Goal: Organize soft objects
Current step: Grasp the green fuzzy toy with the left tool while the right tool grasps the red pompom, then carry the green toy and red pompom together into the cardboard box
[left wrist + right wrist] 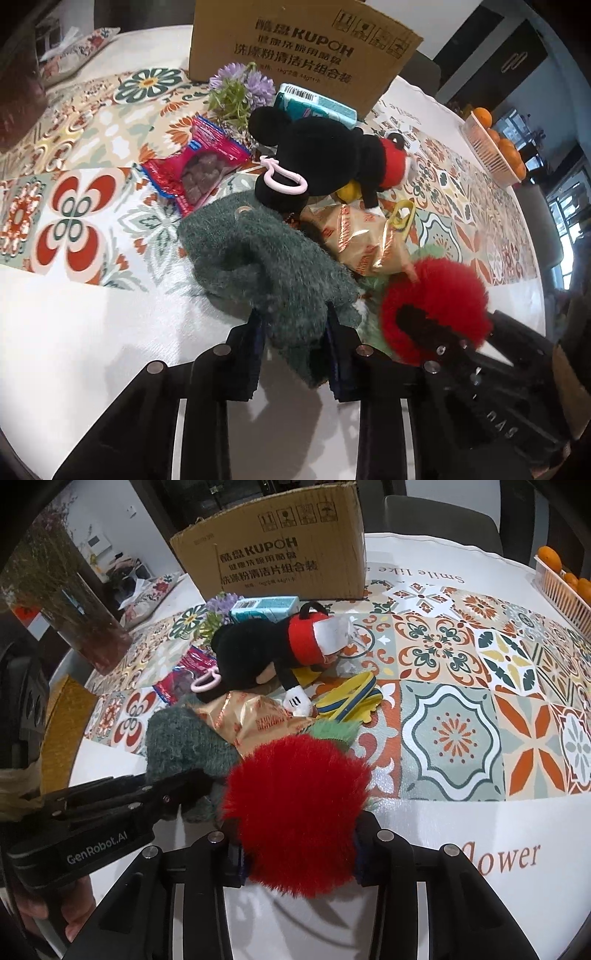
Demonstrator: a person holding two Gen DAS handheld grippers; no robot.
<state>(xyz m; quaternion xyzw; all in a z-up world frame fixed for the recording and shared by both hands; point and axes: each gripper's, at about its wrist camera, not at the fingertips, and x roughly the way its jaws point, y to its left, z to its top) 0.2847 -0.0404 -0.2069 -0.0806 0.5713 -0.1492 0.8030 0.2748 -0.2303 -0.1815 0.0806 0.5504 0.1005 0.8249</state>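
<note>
A dark green fuzzy knit piece (pixel 258 258) lies at the near edge of a pile on the patterned tablecloth. My left gripper (pixel 293 325) is shut on its near end, pads pressed into the wool. To its right sits a red furry plush (pixel 295 794) with a green leafy tuft; my right gripper (pixel 299 834) is shut on it, a finger on each side of the fur. Behind them a black mouse plush (pixel 251 653) in red shorts lies on its side, with a pink clip on it. A cardboard box (pixel 277 554) stands at the back.
A gold snack bag (pixel 362 240), a pink sweets packet (pixel 195 166), a teal tissue pack (pixel 321 107), purple flowers (pixel 236 88) and a yellow-and-blue strap (pixel 351 698) lie in the pile. A basket of oranges (pixel 491 147) sits far right, a glass vase (pixel 74 609) far left.
</note>
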